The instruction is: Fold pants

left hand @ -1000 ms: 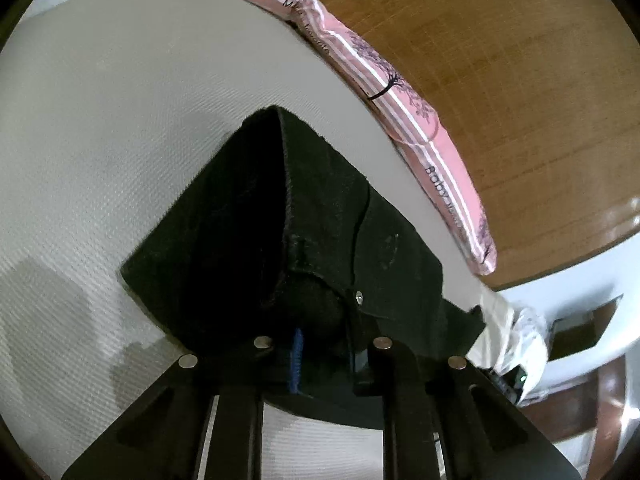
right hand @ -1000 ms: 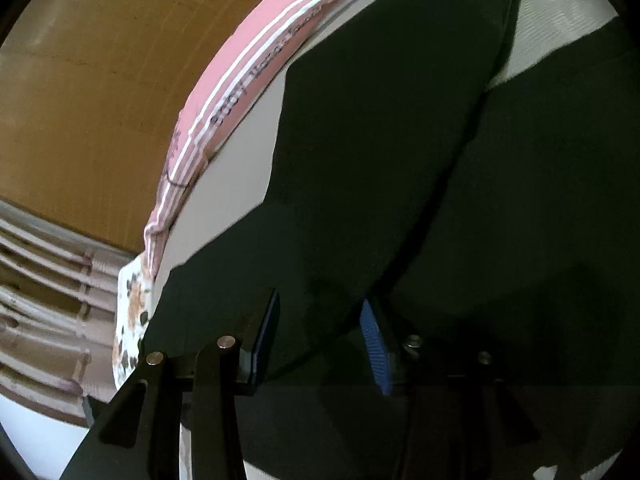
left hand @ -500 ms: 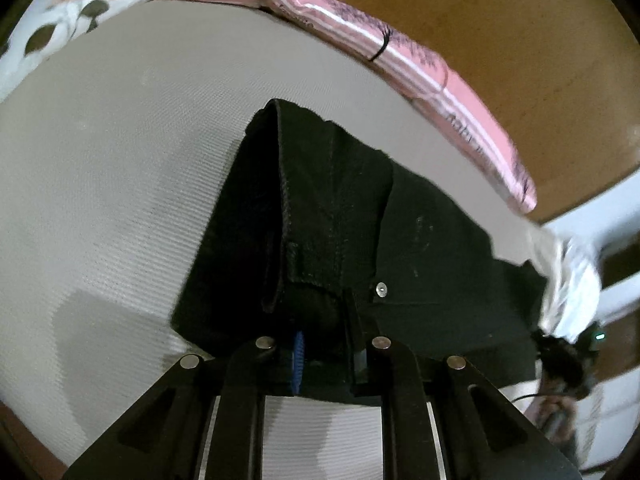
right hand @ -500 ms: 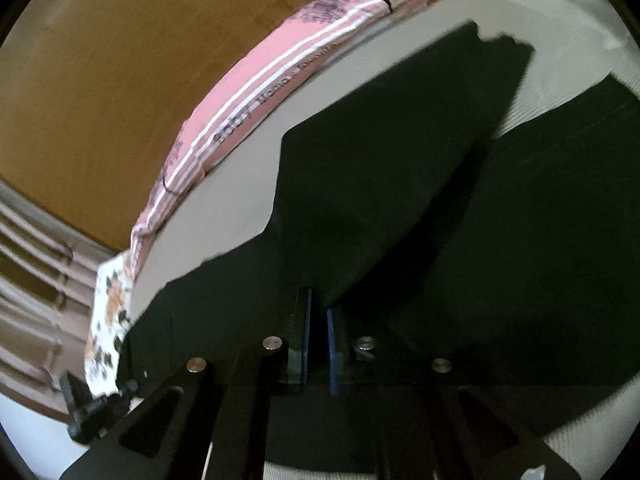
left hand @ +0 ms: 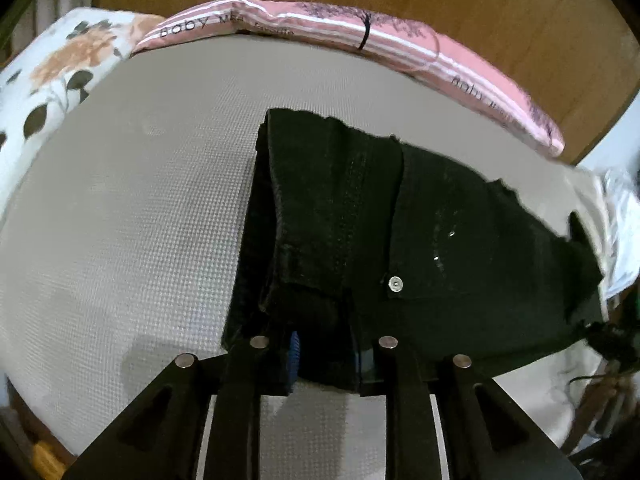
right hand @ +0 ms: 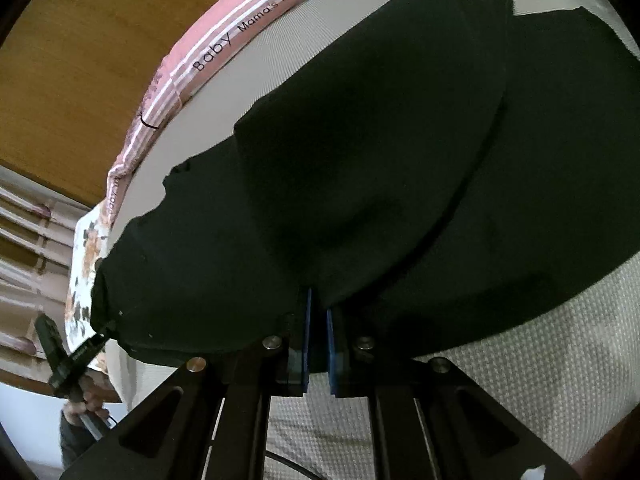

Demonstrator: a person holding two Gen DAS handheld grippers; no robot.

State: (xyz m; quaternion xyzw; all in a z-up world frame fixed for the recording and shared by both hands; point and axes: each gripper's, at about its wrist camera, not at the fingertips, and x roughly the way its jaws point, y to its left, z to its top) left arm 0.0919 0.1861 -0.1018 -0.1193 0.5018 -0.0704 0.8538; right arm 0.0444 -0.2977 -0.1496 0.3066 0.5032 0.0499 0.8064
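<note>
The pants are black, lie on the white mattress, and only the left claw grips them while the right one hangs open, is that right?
Not quite: the right claw is also shut on the black pants, as the right wrist view shows. The left claw grips them too, and they do lie on the white mattress.

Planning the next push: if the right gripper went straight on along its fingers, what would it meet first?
The black denim pants. The right gripper already pinches their near edge, so it would only bunch more of that cloth, spread over the white textured mattress. Farther on lies the pink striped pillow, though depth is unclear.
</note>
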